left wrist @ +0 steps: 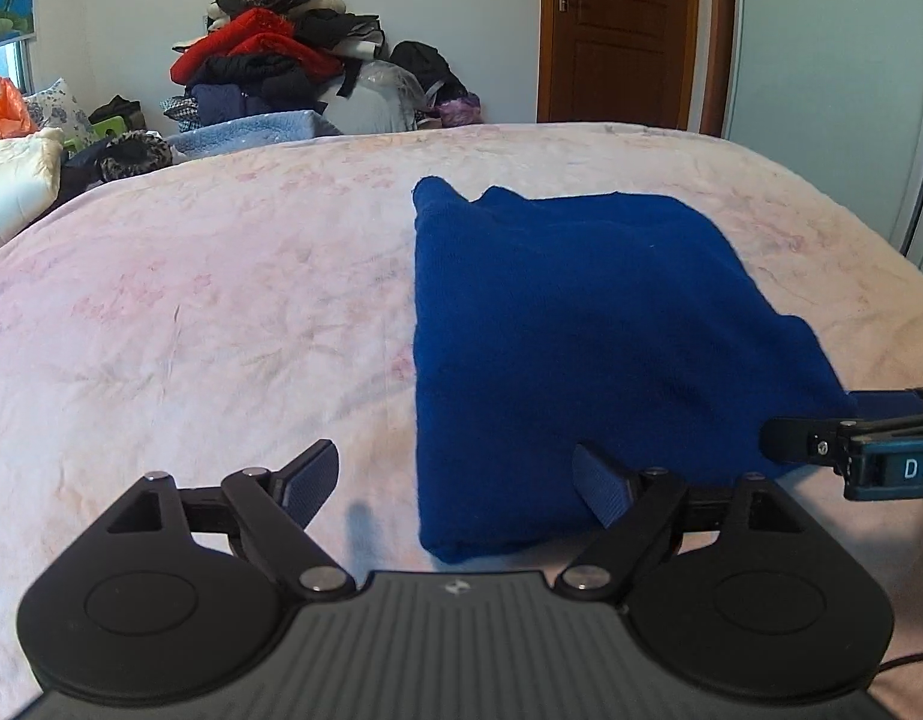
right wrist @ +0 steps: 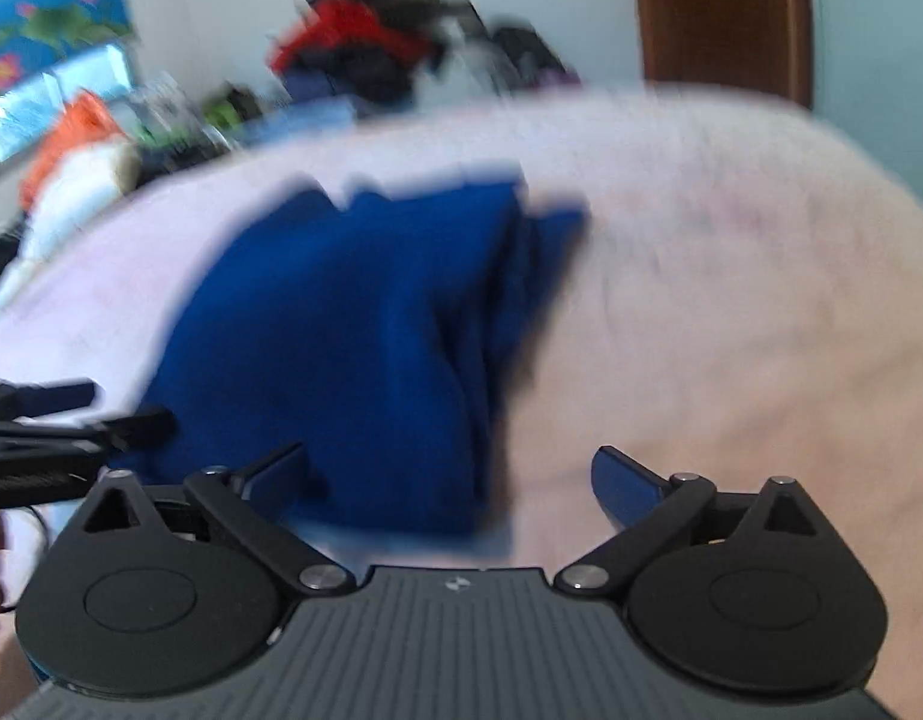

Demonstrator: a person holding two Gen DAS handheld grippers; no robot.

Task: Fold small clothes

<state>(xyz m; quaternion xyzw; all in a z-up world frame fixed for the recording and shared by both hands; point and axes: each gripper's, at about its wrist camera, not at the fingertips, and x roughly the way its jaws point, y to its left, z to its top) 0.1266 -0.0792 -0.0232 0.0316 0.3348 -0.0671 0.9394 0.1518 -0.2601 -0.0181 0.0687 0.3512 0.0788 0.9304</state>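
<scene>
On the bed [left wrist: 221, 300], near its front edge, a folded blue garment [left wrist: 581, 330] is flanked by released left claw [left wrist: 455, 480] and right claw [right wrist: 449, 480], nothing grasped.

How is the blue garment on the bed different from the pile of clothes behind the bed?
The blue garment is one piece, folded flat with straight edges; the pile of clothes is many pieces, heaped and crumpled. The blue garment is a single colour; the pile of clothes mixes red, black and dark blue. The blue garment lies on the pink bed cover; the pile sits beyond it by the wall. Both are fabric.
</scene>
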